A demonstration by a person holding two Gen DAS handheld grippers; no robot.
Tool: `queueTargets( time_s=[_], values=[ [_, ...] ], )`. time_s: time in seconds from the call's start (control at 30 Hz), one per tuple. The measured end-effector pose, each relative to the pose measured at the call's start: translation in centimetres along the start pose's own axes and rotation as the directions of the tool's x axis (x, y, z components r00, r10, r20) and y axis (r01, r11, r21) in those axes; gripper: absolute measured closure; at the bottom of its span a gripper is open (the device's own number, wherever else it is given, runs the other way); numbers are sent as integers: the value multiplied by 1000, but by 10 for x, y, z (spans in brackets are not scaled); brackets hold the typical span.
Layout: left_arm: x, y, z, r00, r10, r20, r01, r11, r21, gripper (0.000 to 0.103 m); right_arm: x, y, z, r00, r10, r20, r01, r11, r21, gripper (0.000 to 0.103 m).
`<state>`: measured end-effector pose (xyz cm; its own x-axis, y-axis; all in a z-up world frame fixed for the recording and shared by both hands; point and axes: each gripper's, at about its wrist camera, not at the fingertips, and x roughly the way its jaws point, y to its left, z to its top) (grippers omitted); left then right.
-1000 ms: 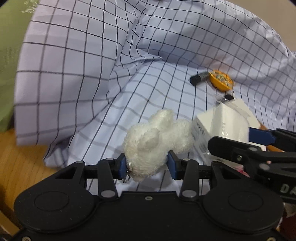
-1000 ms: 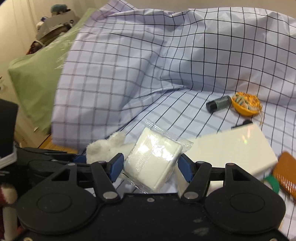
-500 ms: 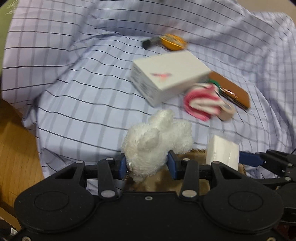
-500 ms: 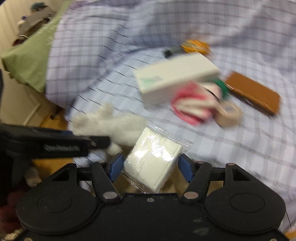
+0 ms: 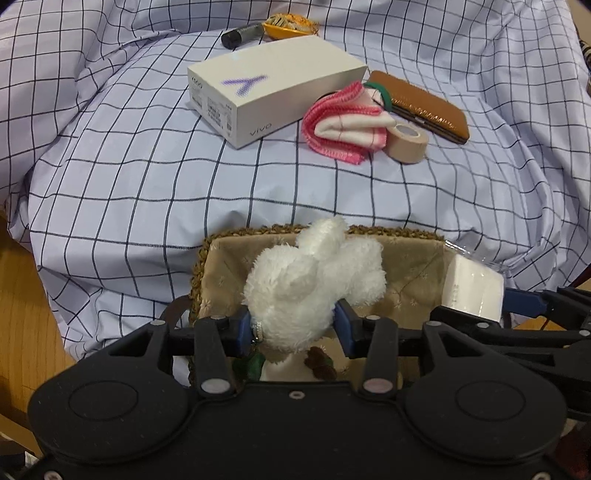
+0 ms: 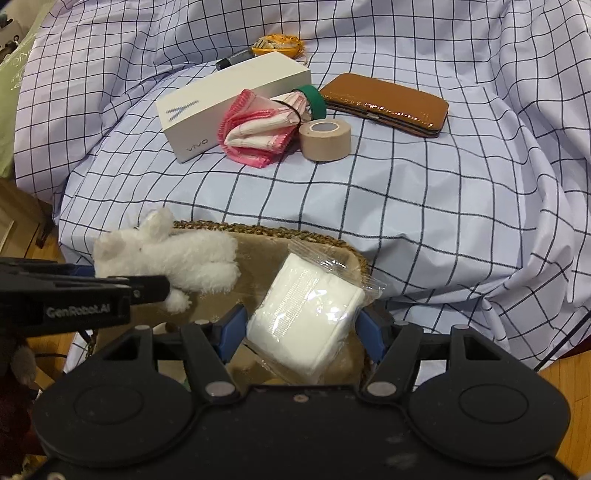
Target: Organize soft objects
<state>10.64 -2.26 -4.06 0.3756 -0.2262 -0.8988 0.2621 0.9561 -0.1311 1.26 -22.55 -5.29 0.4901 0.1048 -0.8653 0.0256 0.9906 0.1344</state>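
My left gripper (image 5: 295, 325) is shut on a white plush bunny (image 5: 314, 284), which hangs over a woven basket (image 5: 236, 236) with a beige cloth lining. The right gripper (image 6: 301, 325) is shut on a white tissue pack in clear wrap (image 6: 306, 317), held over the right half of the same basket (image 6: 258, 230). In the right wrist view the bunny (image 6: 173, 258) shows at the left in the other gripper. The tissue pack (image 5: 474, 291) shows at the right edge of the left wrist view. Small things lie on the basket floor under the bunny.
On the checked sheet (image 5: 147, 166) beyond the basket lie a white phone box (image 5: 273, 88), a pink-edged folded cloth (image 5: 343, 129), a tan tape roll (image 5: 406, 142), a brown leather case (image 5: 424, 105), a dark tube (image 5: 242, 34) and an orange pouch (image 5: 288, 24). Wooden floor lies at the left.
Both grippers have swung from the raised sheet folds to above the basket, each still gripping its load. The basket has come into view below them.
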Motion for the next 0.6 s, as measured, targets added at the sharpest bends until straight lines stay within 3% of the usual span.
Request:
queueTargets(
  time_s=[0.23,0.5,0.6],
  values=[
    [9,9,-6,999,5,-46,-6,1000,-20,58,8,13,6,999,-12,-37,12,1000,-12,38],
    [11,16,-2,999,22,-44,-24,999,-41,57,11,16,7,998,-8,-57,6,1000,-30,38],
    [11,18,-1,999,29,-46,-31,998,-50,45,12,17,8,998,-5,-59,3,999,-35,38]
  ],
)
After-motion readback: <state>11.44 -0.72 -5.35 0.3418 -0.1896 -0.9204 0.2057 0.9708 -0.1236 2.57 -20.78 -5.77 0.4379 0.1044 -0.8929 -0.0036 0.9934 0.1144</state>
